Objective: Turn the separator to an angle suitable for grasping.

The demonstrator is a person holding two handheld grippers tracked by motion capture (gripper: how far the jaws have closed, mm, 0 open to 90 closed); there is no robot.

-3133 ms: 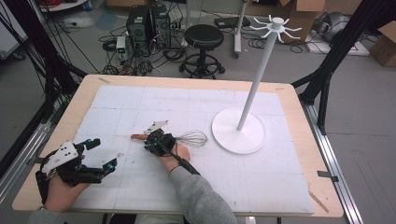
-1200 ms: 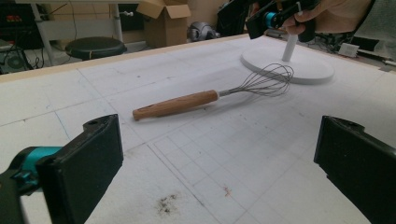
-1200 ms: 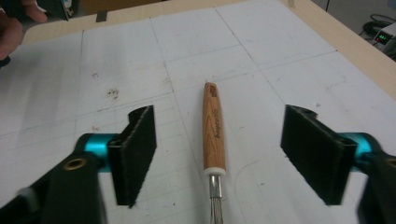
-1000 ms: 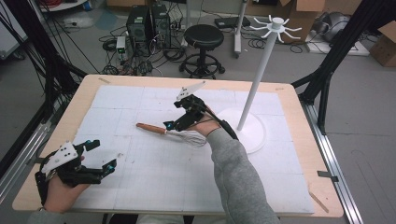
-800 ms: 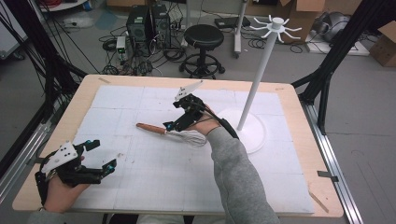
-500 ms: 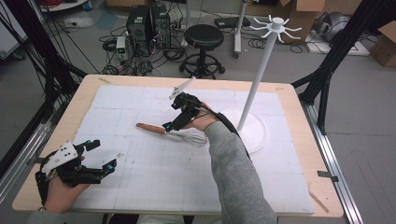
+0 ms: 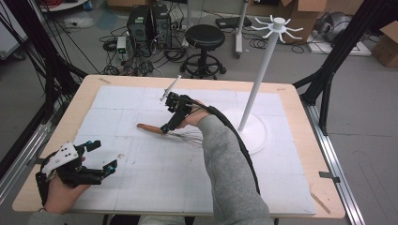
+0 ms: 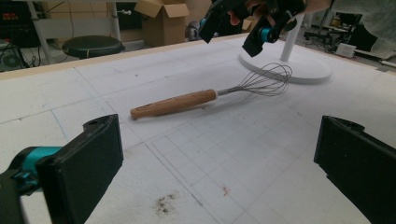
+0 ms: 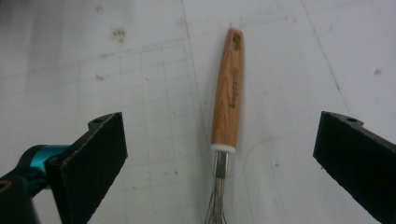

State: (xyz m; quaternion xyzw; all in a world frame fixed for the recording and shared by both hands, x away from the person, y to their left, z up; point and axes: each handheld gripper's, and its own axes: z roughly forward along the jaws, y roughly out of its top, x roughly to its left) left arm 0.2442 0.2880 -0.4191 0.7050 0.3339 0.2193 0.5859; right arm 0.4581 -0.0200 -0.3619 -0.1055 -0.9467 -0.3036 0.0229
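The whisk [image 7: 162,131] lies flat on the white mat [image 7: 155,173], its wire head pointing toward the white stand's round base [image 7: 256,133] and its wooden handle pointing away from that base. From above, my right gripper [image 7: 172,115] hangs over the whisk on the side away from the base, and my sleeve hides most of the wires. The right gripper view looks straight down the whisk [image 9: 227,107]: its two black jaws stand wide apart with nothing in them, the handle runs up the middle between them, and a slot shows at the handle's far end, which the high view is too small to give. My left gripper [image 7: 94,157] rests well away from the base near the mat's front left corner, jaws spread and empty. The left gripper view shows the whisk [image 8: 205,98] from the side, with the wire loops stopping short of the base [image 8: 299,70] and my right gripper [image 8: 243,23] raised clear above them. Bare mat lies all round the handle, and the table's wooden edge [image 7: 84,98] is far from the base.
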